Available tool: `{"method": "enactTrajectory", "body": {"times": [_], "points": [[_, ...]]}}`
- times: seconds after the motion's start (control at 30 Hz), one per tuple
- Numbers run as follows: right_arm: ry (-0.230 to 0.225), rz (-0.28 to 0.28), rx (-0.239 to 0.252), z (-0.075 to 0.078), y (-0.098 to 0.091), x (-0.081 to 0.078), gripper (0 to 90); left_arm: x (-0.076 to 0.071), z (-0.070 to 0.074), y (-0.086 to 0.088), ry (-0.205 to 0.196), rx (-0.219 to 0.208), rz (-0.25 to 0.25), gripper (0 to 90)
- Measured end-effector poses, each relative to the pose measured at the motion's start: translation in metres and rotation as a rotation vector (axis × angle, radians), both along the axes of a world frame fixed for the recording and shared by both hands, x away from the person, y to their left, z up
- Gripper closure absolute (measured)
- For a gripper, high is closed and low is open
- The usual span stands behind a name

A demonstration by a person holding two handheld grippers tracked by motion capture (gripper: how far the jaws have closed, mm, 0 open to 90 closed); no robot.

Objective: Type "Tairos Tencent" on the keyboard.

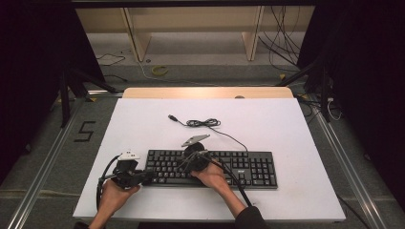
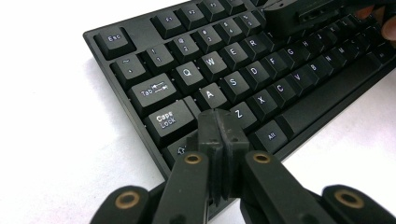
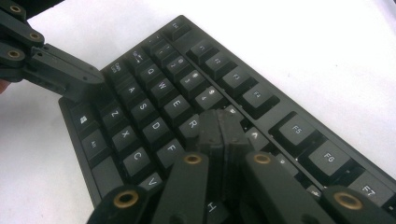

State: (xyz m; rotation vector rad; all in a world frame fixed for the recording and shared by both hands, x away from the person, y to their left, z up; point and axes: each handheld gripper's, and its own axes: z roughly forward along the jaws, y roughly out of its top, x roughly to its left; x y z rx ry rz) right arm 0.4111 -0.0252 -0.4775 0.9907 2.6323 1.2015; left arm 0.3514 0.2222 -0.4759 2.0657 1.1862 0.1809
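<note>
The black keyboard point(image 1: 210, 168) lies near the front edge of the white table point(image 1: 286, 124), its long axis running parallel to that edge. The left gripper point(image 2: 218, 128), jaws pressed together and pinching nothing, sits over the keyboard's left end at the shift key beside Z. The right gripper point(image 3: 223, 133), likewise pressed together, hovers over the left-centre letter keys around T, so each tip already points down at its own key.

Two black handheld grippers, bare hands, one dark sleeve

Left gripper point(image 1: 130, 172) and right gripper point(image 1: 197, 160) carry grey three-cornered plates, trailing black cables, brass-ringed pivots on the jaws; a dark sleeve point(image 1: 250, 218) covers the right forearm.
</note>
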Motion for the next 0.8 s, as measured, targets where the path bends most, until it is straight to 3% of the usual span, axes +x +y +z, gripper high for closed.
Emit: {"method": "enactTrajectory", "body": {"times": [0.57,0.7,0.8], "points": [[0.009,-0.003,-0.014,-0.0025,0.0011,-0.0007,90.0,0.0017,-0.0025,0.0000,0.014,-0.001,0.003,89.1],[0.023,-0.005,0.004,-0.0013,-0.0011,-0.0006,88.8,0.0016,-0.0009,0.0006,0.000,-0.015,-0.004,87.4],[0.025,-0.022,0.059,0.0030,-0.0065,-0.0024,85.1,0.0014,0.0018,0.0015,-0.021,-0.042,-0.009,84.1]]}}
